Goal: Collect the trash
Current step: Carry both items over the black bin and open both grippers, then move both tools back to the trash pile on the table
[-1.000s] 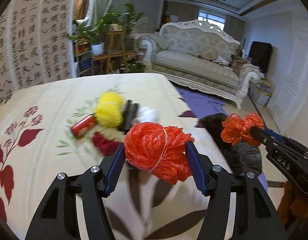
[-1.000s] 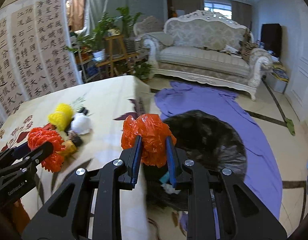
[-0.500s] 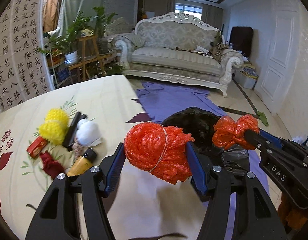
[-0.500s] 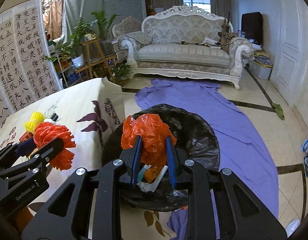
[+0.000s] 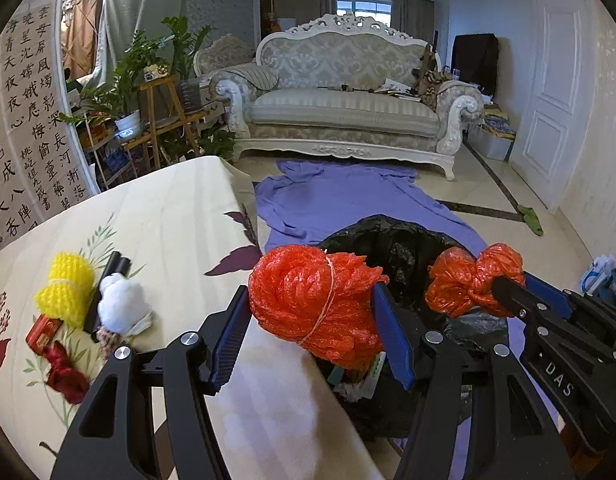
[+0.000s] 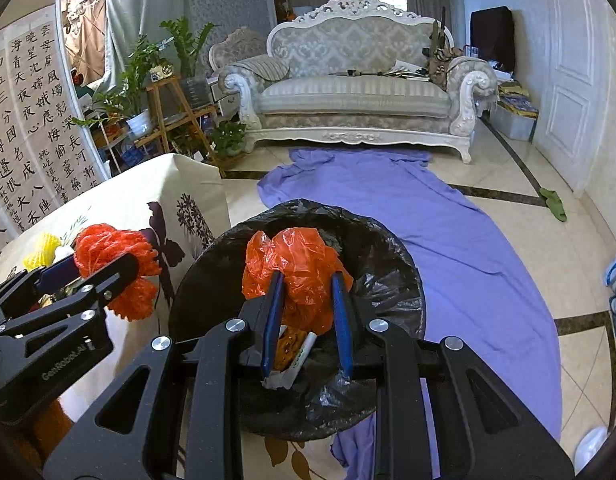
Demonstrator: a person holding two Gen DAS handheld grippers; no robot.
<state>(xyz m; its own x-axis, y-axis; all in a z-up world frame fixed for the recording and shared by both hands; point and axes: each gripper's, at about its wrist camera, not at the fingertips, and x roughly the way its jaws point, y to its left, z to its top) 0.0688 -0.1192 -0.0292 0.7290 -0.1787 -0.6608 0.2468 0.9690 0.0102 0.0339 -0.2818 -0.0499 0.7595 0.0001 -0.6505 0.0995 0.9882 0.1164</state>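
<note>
My left gripper (image 5: 312,308) is shut on an orange net bundle (image 5: 312,308) tied with a band, held over the table edge beside the bin; it also shows in the right wrist view (image 6: 115,260). My right gripper (image 6: 305,280) is shut on a crumpled orange plastic bag (image 6: 295,264), held over the black-lined trash bin (image 6: 388,248), which holds some trash. The bag also shows in the left wrist view (image 5: 472,284). On the table (image 5: 167,216) lie a yellow net (image 5: 65,292), a white wad (image 5: 121,308), a black object (image 5: 111,272), a red packet (image 5: 41,330) and a dark red scrap (image 5: 65,372).
A purple cloth (image 6: 448,232) is spread on the tiled floor under and behind the bin. A white sofa (image 6: 356,96) stands at the back, plant stands (image 6: 163,92) to its left. A white door (image 6: 568,80) is on the right wall.
Both grippers have swung right from over the table toward the bin, each still holding its orange bundle. The right one now hangs over the bin's opening.
</note>
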